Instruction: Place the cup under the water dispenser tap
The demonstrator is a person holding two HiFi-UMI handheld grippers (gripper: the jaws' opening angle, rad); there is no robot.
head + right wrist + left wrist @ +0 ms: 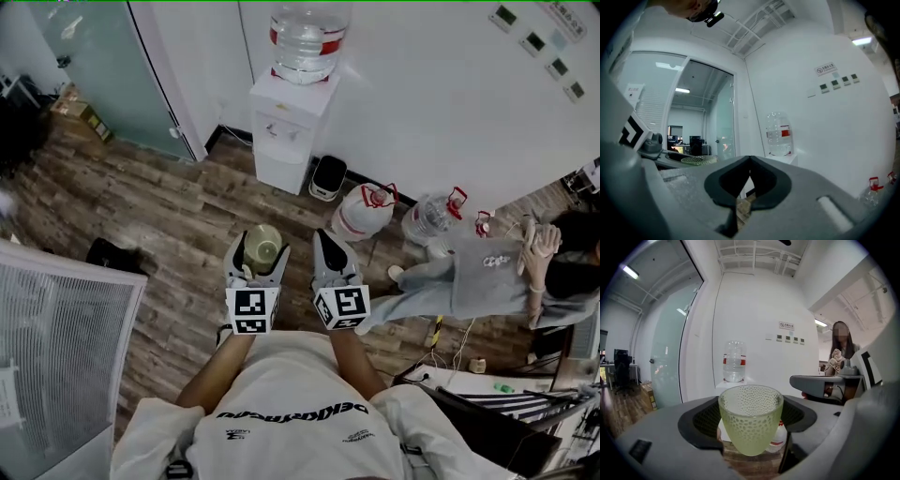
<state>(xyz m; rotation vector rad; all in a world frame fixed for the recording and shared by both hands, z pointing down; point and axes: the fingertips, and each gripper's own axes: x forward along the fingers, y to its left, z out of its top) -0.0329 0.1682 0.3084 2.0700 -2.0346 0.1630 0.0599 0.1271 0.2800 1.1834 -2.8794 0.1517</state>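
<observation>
A pale green dimpled cup (751, 418) stands upright between the jaws of my left gripper (750, 420), which is shut on it; from the head view the cup (262, 247) sits in that gripper (257, 261) above the wood floor. My right gripper (330, 251) hangs beside it on the right, shut and holding nothing, its tips touching (749, 161). The white water dispenser (289, 127) with a clear bottle (307, 39) on top stands against the wall ahead. Both gripper views show the bottle (733, 361) (779, 134) some way off. The taps are too small to make out.
A frosted glass door (108, 70) is left of the dispenser. A small dark bin (328, 177) and two spare water jugs (364, 212) stand to its right. A seated person (487, 272) is at the right. A white ribbed panel (56, 347) is at my lower left.
</observation>
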